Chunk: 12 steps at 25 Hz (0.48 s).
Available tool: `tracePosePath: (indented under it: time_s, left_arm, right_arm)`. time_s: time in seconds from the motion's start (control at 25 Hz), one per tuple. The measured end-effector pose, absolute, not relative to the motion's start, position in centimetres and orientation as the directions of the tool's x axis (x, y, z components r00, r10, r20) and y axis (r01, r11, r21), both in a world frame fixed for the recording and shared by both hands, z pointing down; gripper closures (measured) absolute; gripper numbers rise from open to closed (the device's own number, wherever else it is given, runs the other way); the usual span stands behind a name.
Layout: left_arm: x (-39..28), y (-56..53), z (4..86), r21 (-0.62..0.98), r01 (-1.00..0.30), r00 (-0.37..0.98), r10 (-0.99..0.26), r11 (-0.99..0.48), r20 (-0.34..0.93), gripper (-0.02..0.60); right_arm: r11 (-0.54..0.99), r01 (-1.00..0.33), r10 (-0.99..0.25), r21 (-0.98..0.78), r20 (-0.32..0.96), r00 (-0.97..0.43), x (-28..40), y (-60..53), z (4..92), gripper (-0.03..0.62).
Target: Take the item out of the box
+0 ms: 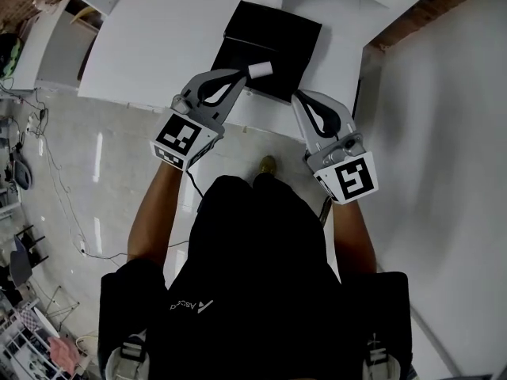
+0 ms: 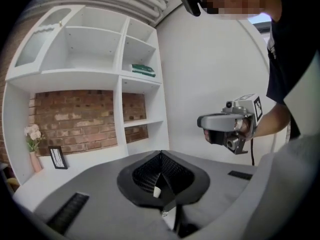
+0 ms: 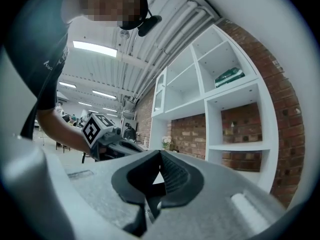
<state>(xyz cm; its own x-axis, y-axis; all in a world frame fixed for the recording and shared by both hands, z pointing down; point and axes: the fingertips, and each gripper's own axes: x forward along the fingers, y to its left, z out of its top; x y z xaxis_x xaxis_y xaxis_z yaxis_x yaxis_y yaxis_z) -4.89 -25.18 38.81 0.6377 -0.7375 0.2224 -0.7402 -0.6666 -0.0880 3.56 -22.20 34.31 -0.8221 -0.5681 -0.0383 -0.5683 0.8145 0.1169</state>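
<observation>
The left gripper, jaws closed on a small white item, holds it at the near edge of the black box on the white counter. The right gripper hovers beside it, jaws closed and empty. The hold looks slim, so a slow, level carry clear of the box seems wise.

The box is matt black, on a smooth matt white counter. The floor is glossy, throwing back light. The left tool and right tool are matt grey plastic with ribbed black pads; the white item in the left tool looks smooth. Rough brick backs smooth white shelves.
</observation>
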Motion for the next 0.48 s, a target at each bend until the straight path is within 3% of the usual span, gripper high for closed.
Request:
tracePosePath:
  time_s: [0.32,0.48]
  left_arm:
    - [-3.4,-29.4,44.2,-0.135,-0.635,0.618,-0.605,-0.760,0.502,0.574]
    - [-3.0,-30.9,47.9,-0.148,-0.564,0.569,-0.512,-0.812,0.643,0.509]
  right_arm:
    - [0.792,-0.605,-0.607,0.082,-0.005,-0.795,4.4,-24.1,35.7,0.592]
    - [0.767,-0.639,-0.640,0.057,-0.003,-0.768,5.0,-24.6,35.8,0.592]
